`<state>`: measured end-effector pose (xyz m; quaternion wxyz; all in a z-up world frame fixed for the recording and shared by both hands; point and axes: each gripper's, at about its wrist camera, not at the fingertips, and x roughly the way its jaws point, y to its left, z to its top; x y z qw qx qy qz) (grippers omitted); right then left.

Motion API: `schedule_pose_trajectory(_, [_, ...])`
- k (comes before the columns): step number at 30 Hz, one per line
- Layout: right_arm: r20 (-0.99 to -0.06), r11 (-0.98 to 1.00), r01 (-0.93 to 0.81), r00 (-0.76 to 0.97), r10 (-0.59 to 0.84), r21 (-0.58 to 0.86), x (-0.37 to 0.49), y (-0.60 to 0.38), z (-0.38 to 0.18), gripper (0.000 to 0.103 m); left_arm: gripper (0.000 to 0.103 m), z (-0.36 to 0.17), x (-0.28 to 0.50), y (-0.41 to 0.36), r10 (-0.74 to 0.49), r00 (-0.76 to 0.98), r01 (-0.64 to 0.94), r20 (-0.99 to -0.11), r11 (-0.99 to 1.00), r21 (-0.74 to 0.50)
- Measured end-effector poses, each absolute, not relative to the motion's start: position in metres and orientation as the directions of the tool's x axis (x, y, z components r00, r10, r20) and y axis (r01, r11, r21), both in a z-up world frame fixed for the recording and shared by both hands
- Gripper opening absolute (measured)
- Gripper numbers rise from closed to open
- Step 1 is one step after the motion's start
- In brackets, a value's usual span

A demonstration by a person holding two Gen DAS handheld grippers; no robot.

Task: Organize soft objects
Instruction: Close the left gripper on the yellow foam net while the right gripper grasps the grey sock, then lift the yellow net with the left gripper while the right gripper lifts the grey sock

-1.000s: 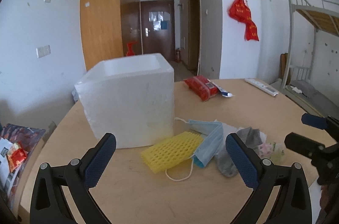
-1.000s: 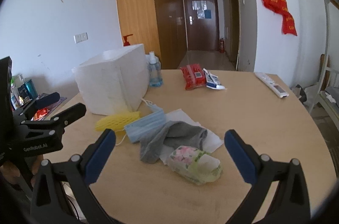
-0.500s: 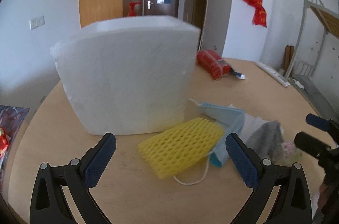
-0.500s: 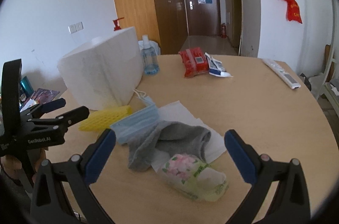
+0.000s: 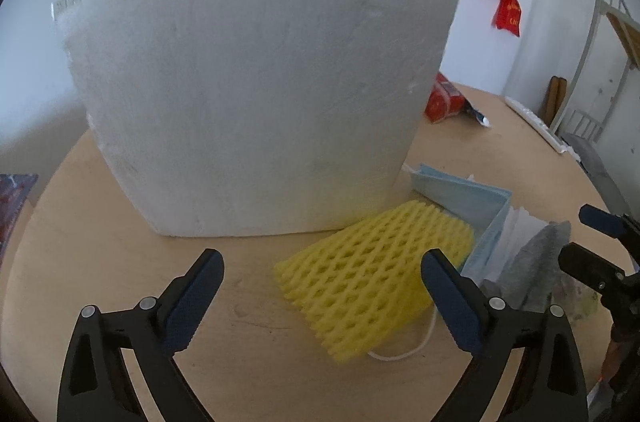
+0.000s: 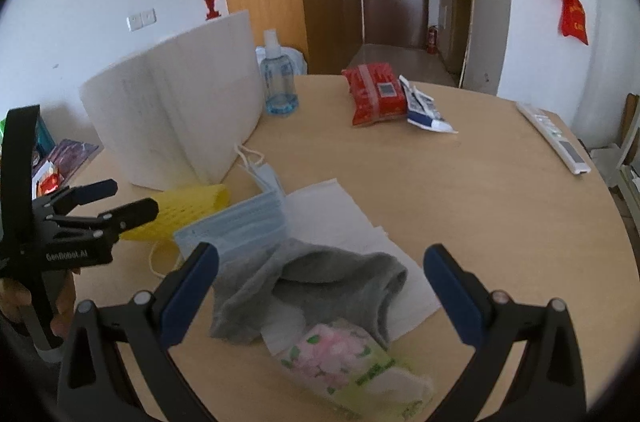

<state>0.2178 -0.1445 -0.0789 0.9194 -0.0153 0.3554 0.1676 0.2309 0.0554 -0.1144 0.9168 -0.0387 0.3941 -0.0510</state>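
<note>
Yellow foam netting (image 5: 374, 272) lies just ahead of the spread, empty left hand-held gripper (image 5: 322, 296), the grey sock (image 6: 320, 288) before the equally spread right hand-held gripper (image 6: 320, 296); nothing looks sorted yet.

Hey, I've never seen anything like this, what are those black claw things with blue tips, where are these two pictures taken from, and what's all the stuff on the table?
Each claw is a hand-held grasping tool; a person holds one in each hand. A camera on each looks forward along its two blue-padded fingers.

The left view shows the left tool, open and empty, close to a white foam box and a yellow foam net.

The right view shows the right tool, also open and empty, above a grey sock and a flowered tissue pack.

On the round wooden table also lie a blue face mask, white paper, a clear bottle, a red packet and a white remote.
</note>
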Motion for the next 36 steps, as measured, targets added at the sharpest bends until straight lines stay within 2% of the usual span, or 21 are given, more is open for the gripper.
schedule_pose_trajectory(3, [-0.67, 0.94, -0.328, 0.678, 0.303, 0.093, 0.223, -0.142, -0.083, 0.102, 0.096, -0.118, 0.233, 0.055, -0.126, 0.677, 0.066, -0.725, 0.992, -0.11])
schedule_pose_trajectory(6, [-0.679, 0.94, -0.332, 0.673, 0.293, 0.076, 0.226, -0.137, -0.084, 0.096, 0.092, -0.12, 0.236, 0.055, -0.141, 0.664, 0.074, -0.734, 0.99, -0.124])
schedule_pose_trajectory(10, [-0.694, 0.932, -0.355, 0.652, 0.305, 0.075, 0.229, -0.131, -0.087, 0.075, 0.087, -0.122, 0.235, 0.058, -0.133, 0.659, 0.061, -0.74, 0.99, -0.124])
schedule_pose_trajectory(11, [-0.7, 0.931, -0.358, 0.646, 0.303, 0.073, 0.229, -0.13, -0.089, 0.072, 0.087, -0.123, 0.234, 0.057, -0.136, 0.656, 0.066, -0.742, 0.99, -0.124])
schedule_pose_trajectory(13, [-0.708, 0.928, -0.364, 0.636, 0.308, 0.077, 0.23, -0.129, -0.092, 0.07, 0.079, -0.124, 0.234, 0.057, -0.138, 0.65, 0.071, -0.747, 0.99, -0.121])
schedule_pose_trajectory(17, [-0.723, 0.926, -0.366, 0.616, 0.314, 0.09, 0.23, -0.128, -0.096, 0.057, 0.069, -0.125, 0.233, 0.057, -0.148, 0.631, 0.081, -0.761, 0.989, -0.126])
schedule_pose_trajectory(20, [-0.729, 0.928, -0.363, 0.611, 0.308, 0.087, 0.228, -0.128, -0.098, 0.054, 0.06, -0.126, 0.231, 0.056, -0.156, 0.624, 0.09, -0.766, 0.988, -0.127])
schedule_pose_trajectory(25, [-0.736, 0.927, -0.363, 0.602, 0.31, 0.093, 0.224, -0.13, -0.1, 0.042, 0.031, -0.128, 0.234, 0.055, -0.163, 0.609, 0.091, -0.777, 0.987, -0.135])
schedule_pose_trajectory(28, [-0.734, 0.923, -0.371, 0.597, 0.324, 0.106, 0.221, -0.131, -0.1, 0.041, 0.016, -0.127, 0.232, 0.055, -0.162, 0.611, 0.095, -0.775, 0.987, -0.131])
schedule_pose_trajectory(31, [-0.724, 0.921, -0.362, 0.596, 0.347, 0.143, 0.221, -0.136, -0.099, 0.031, 0.004, -0.125, 0.23, 0.054, -0.173, 0.611, 0.102, -0.773, 0.985, -0.14])
schedule_pose_trajectory(34, [-0.717, 0.918, -0.359, 0.596, 0.363, 0.167, 0.221, -0.14, -0.099, 0.023, 0.001, -0.124, 0.228, 0.057, -0.181, 0.613, 0.105, -0.769, 0.984, -0.148])
schedule_pose_trajectory(36, [-0.712, 0.916, -0.36, 0.595, 0.373, 0.18, 0.22, -0.14, -0.098, 0.022, 0.0, -0.121, 0.227, 0.058, -0.189, 0.62, 0.104, -0.762, 0.982, -0.16])
